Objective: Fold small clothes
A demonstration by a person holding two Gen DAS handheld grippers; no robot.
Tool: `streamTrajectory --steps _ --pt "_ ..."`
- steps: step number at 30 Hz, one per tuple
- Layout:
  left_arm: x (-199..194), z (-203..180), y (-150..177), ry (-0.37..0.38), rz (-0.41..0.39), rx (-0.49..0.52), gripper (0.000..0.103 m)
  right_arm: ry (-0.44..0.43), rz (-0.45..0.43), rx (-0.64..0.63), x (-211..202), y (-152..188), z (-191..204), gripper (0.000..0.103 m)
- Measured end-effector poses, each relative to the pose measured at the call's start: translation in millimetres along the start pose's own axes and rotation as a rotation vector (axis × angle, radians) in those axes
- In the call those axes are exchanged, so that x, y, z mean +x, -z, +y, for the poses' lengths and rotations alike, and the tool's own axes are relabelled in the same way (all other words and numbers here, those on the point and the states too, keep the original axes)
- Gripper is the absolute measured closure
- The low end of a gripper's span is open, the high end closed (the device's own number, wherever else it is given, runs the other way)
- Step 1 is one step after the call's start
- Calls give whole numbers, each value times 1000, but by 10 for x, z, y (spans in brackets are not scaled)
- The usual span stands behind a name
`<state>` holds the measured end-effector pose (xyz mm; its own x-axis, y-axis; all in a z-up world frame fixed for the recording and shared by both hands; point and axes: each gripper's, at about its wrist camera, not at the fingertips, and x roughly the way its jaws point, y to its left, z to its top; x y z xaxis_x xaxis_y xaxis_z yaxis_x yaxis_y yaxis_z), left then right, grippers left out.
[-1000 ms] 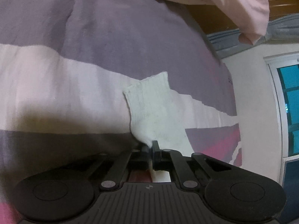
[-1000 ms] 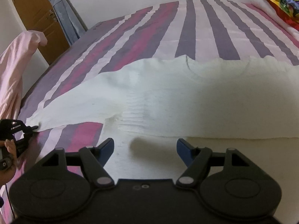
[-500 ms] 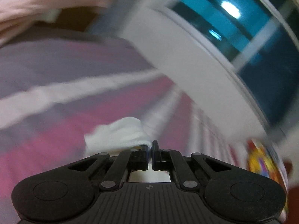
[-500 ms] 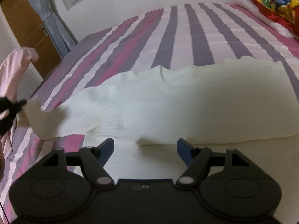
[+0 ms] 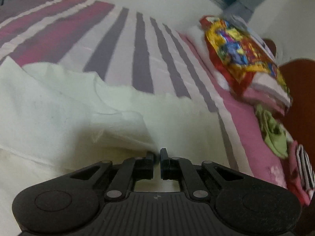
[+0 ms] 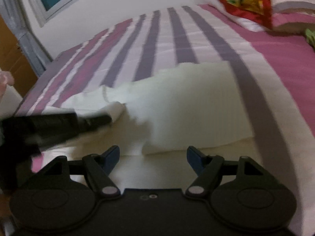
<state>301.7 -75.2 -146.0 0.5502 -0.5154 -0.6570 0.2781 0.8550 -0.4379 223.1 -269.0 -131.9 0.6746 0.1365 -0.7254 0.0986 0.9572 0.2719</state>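
White sweater (image 6: 189, 106) lies across the striped bed's (image 6: 157, 39) near edge. Left gripper (image 5: 157, 154) pinches its sleeve cuff (image 5: 126, 131); right gripper (image 6: 153, 155) spread, empty. Risk: the thin pinch slips and the sleeve bunches.

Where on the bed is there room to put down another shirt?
The striped bedsheet is bare between the white sweater and the wall under the window. The plain pink band beside the sweater is free too. It gets crowded near the colourful pillow and the green cloth. The left tongs are over the sweater's left side.
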Motion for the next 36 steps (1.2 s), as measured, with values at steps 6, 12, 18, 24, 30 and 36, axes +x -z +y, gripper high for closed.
streamTrajectory --steps 6,12,18,24,30,36 --pt "-305 -325 -39 6 -76 86 10 2 -3 24 -16 38 -204 27" --pt "-399 -392 -222 16 -88 106 6 -26 8 28 25 107 -143 27" --pt "-625 491 -350 -141 -136 -117 6 -64 4 -17 56 81 63 27" --pt "-767 1341 -220 -296 -140 -256 6 -72 12 -121 291 66 512 27" --pt "-731 1555 -33 -295 -118 -292 6 25 12 -212 629 -8 777 42" --pt "-568 1367 -15 -243 -108 -266 6 -1 -62 12 431 -197 249 84"
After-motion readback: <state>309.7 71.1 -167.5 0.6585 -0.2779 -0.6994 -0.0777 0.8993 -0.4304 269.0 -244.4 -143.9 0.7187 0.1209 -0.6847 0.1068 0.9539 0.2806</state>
